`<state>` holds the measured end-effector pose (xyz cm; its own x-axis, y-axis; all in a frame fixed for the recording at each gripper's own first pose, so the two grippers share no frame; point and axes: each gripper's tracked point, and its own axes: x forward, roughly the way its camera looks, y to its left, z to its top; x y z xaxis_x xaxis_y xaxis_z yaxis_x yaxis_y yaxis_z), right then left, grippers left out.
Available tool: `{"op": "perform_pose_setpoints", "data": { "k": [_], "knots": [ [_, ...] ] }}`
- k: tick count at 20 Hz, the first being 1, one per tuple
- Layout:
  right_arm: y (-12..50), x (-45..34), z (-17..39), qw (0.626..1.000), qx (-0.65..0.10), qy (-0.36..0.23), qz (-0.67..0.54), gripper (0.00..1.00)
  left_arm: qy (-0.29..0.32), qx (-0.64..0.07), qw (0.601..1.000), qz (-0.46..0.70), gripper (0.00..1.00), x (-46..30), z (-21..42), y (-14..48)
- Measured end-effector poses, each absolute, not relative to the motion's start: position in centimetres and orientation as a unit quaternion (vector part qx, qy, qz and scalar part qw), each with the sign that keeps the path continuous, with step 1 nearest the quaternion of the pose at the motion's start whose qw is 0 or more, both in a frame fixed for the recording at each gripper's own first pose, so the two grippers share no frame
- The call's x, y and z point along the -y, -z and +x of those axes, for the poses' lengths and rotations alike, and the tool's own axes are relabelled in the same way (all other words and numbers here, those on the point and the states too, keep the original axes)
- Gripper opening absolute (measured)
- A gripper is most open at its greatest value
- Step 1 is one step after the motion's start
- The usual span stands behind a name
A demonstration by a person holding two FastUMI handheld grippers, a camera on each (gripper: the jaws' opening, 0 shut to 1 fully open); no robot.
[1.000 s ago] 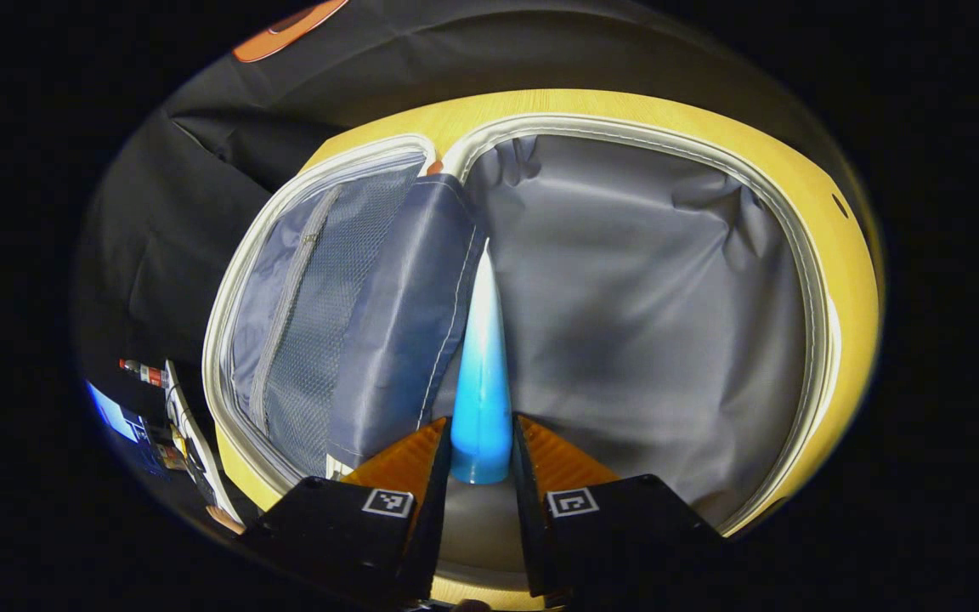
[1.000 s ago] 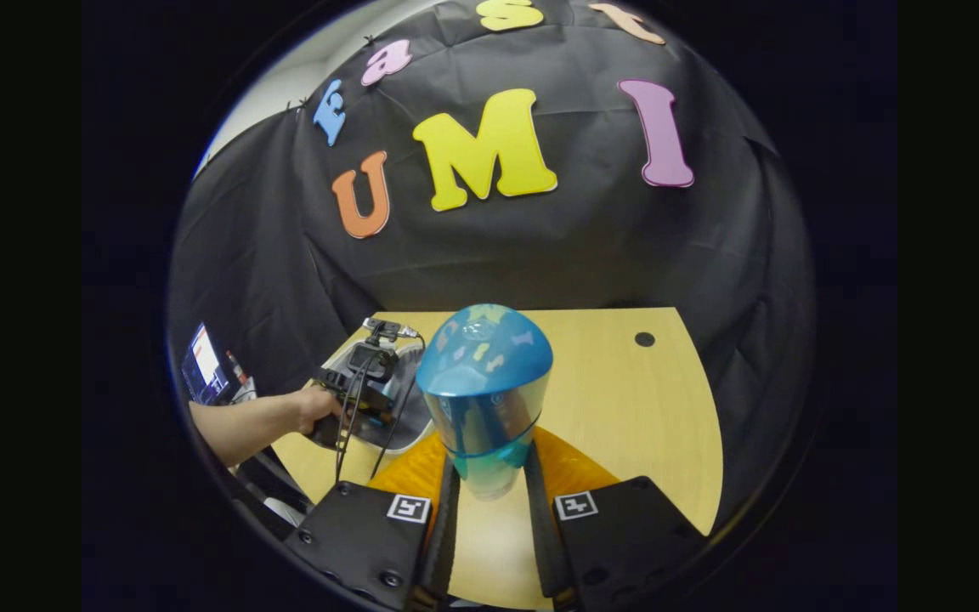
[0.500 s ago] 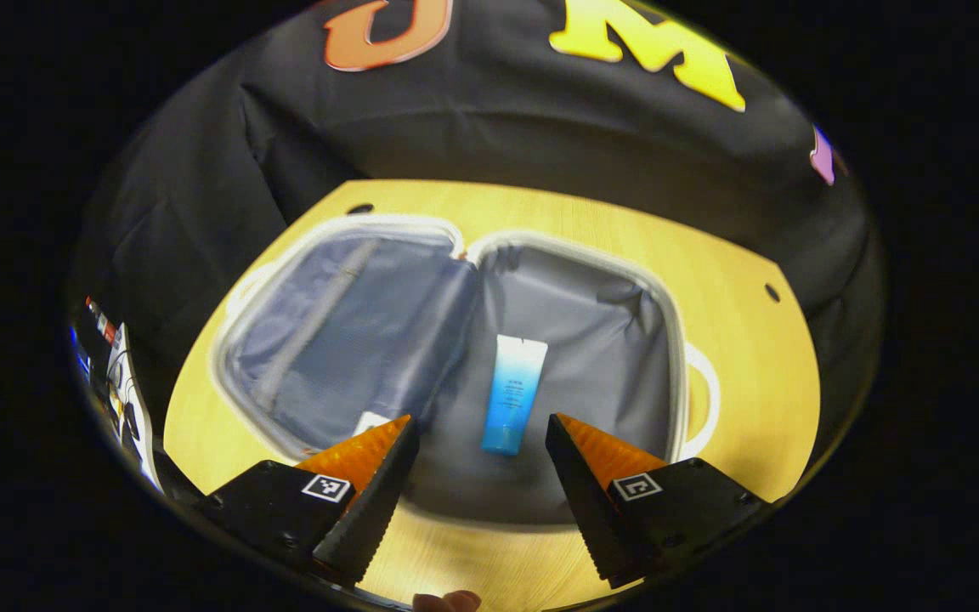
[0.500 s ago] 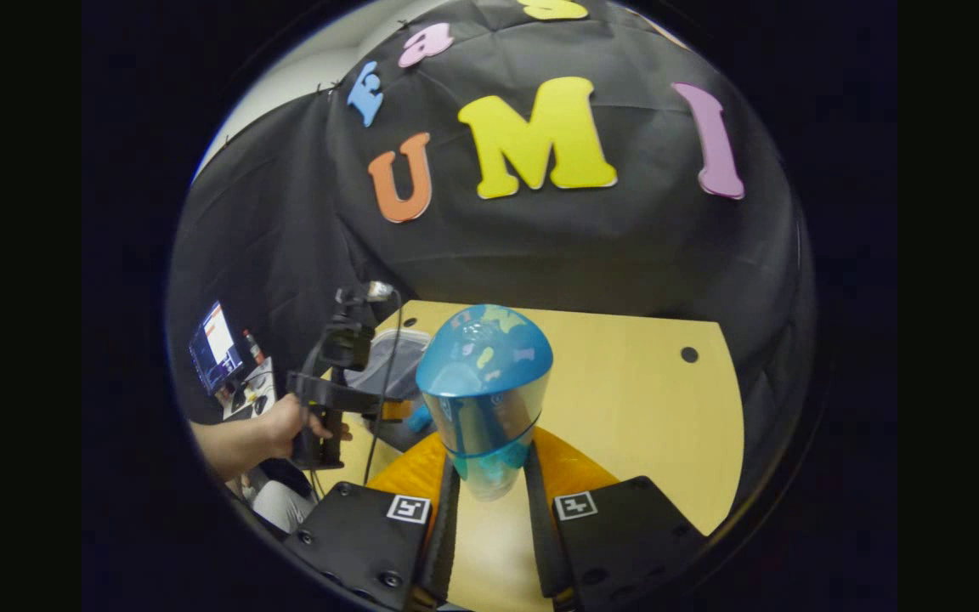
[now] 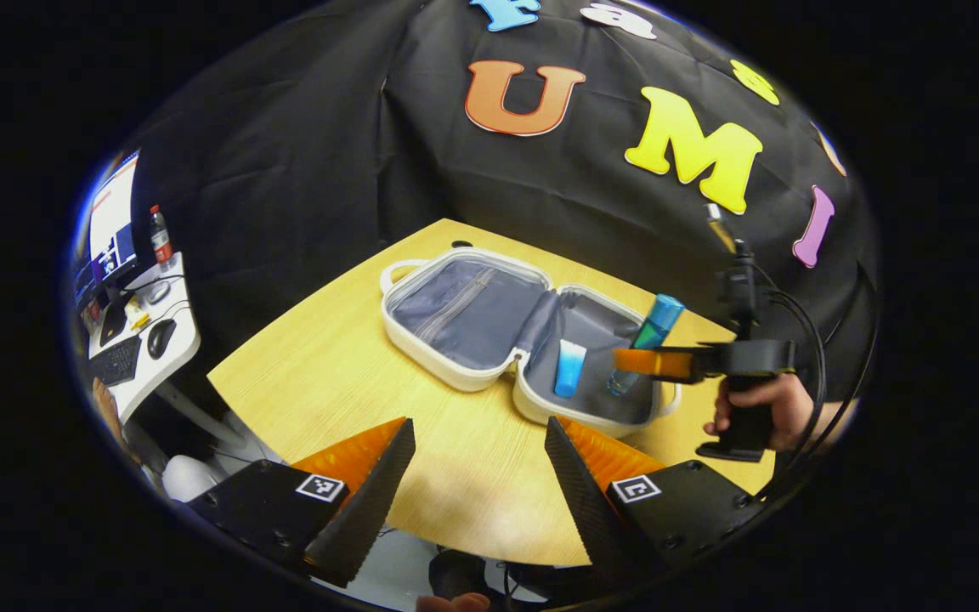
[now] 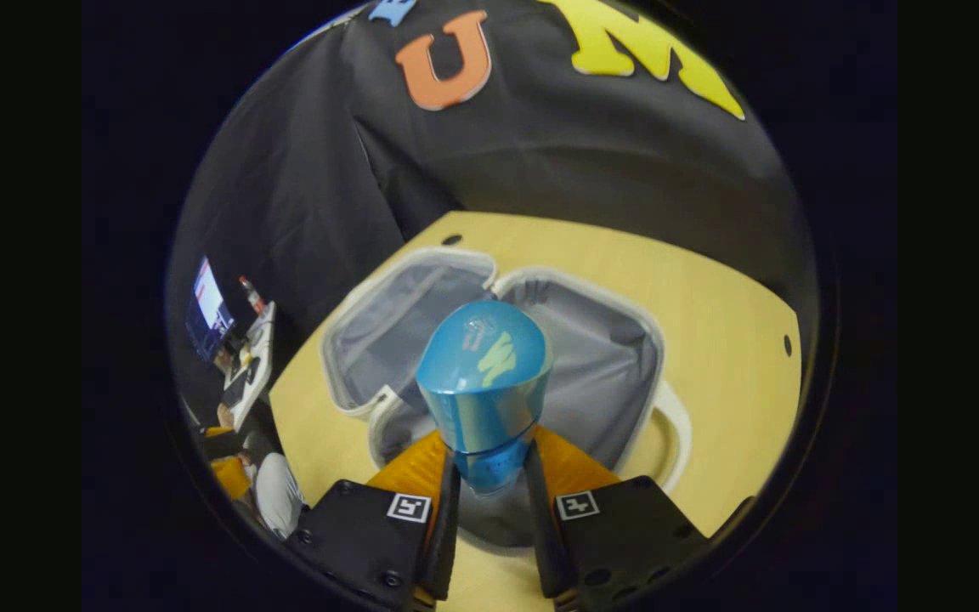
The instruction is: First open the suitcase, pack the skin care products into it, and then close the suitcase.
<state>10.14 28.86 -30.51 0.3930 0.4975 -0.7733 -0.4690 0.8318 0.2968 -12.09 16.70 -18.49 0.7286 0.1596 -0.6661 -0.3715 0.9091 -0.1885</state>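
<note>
The suitcase (image 5: 464, 293) lies open, a blue tube (image 5: 569, 367) inside; right gripper (image 6: 491, 476) clamps a blue bottle (image 6: 484, 378) above it, left gripper (image 5: 479, 459) released, holding nothing.

L view: well back, looks across table (image 5: 328, 374). R view: close above. Shared: open suitcase (image 5: 455, 378) (image 6: 353, 340).

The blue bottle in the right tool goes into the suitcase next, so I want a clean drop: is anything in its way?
Nothing visible blocks it. The blue bottle hangs over the open suitcase, right half. The blue tube lies there beside the drop spot; the left tool is back over the table.
</note>
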Motion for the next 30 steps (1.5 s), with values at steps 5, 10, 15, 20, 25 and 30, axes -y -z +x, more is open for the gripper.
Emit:
{"op": "perform_pose_setpoints", "data": {
  "k": [5,10,15,20,25,30],
  "knots": [
    [35.0,-28.7,9.9,0.809,-0.545,-0.214,0.063,0.37,-0.16,-0.313,0.923,-0.16,0.98,-18.5,-14.2,17.5],
    [36.2,-28.4,11.3,0.801,-0.57,-0.153,0.107,0.36,-0.157,-0.301,0.922,-0.185,0.98,-18.8,-13.2,16.9],
    [37.2,-28.4,11.7,0.796,-0.587,-0.105,0.104,0.36,-0.155,-0.296,0.924,-0.186,0.98,-19.0,-12.8,16.5],
    [37.4,-28.6,11.8,0.788,-0.609,-0.062,0.067,0.34,-0.161,-0.282,0.927,-0.188,0.98,-19.7,-12.7,15.5],
    [37.6,-28.7,11.7,0.784,-0.619,-0.04,0.035,0.36,-0.172,-0.279,0.923,-0.2,0.98,-20.5,-13.3,14.5],
    [37.6,-28.8,11.6,0.774,-0.632,-0.026,0.017,0.37,-0.201,-0.266,0.923,-0.193,0.98,-23.3,-13.8,11.6]
  ]
}}
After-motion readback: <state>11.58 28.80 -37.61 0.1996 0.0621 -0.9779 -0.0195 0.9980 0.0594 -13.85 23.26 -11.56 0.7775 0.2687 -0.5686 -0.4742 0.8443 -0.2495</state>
